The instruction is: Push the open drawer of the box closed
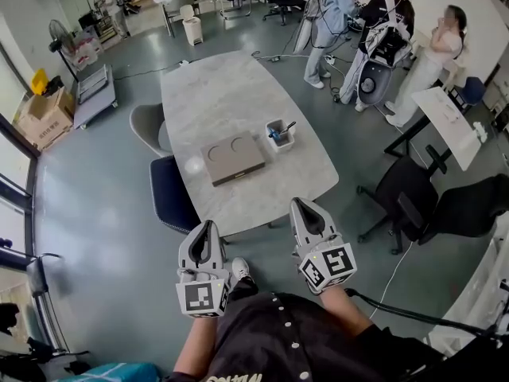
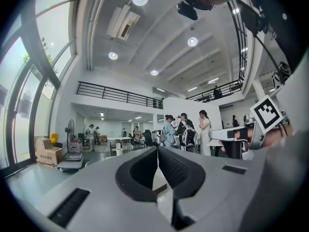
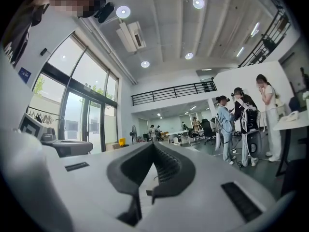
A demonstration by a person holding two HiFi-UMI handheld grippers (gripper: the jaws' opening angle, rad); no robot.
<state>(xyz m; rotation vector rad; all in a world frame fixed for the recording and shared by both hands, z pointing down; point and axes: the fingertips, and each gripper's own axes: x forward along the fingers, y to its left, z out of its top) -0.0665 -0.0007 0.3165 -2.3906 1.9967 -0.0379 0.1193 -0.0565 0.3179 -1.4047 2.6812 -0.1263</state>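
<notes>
A: Tools?

B: Left tool [image 1: 208, 226] and right tool [image 1: 301, 206] are both pinched to the tips with nothing between them. Each one's own view confirms it. They're held close to the body, off the near edge of the table [image 1: 215, 94], not touching anything.

A: Box?

B: The box [image 1: 232, 159] lies flat on the table near that edge, about 12 o'clock from the tools and well apart from both. It's a low grey-brown slab with two round dimples on the lid, turned a bit skew to the table edge. The drawer I can't make out from the head view because it's too small, so I can't say which side it opens on.

A: Risks?

B: The main one is that the box looks light and the table top looks slick. An unbraced push would likely slide the whole box instead of seating the drawer, so one tool probably has to hold the far side. Second, the box sits skew, so a push that's off the drawer's line could cock it and jam it. Third, a pen cup [image 1: 279, 134] stands near the box at its 2 o'clock, and a shove that way could knock it over. There's also a dark chair [image 1: 171, 193] at the box's 8 o'clock, tucked against the table, and it crowds any approach from that side.
</notes>
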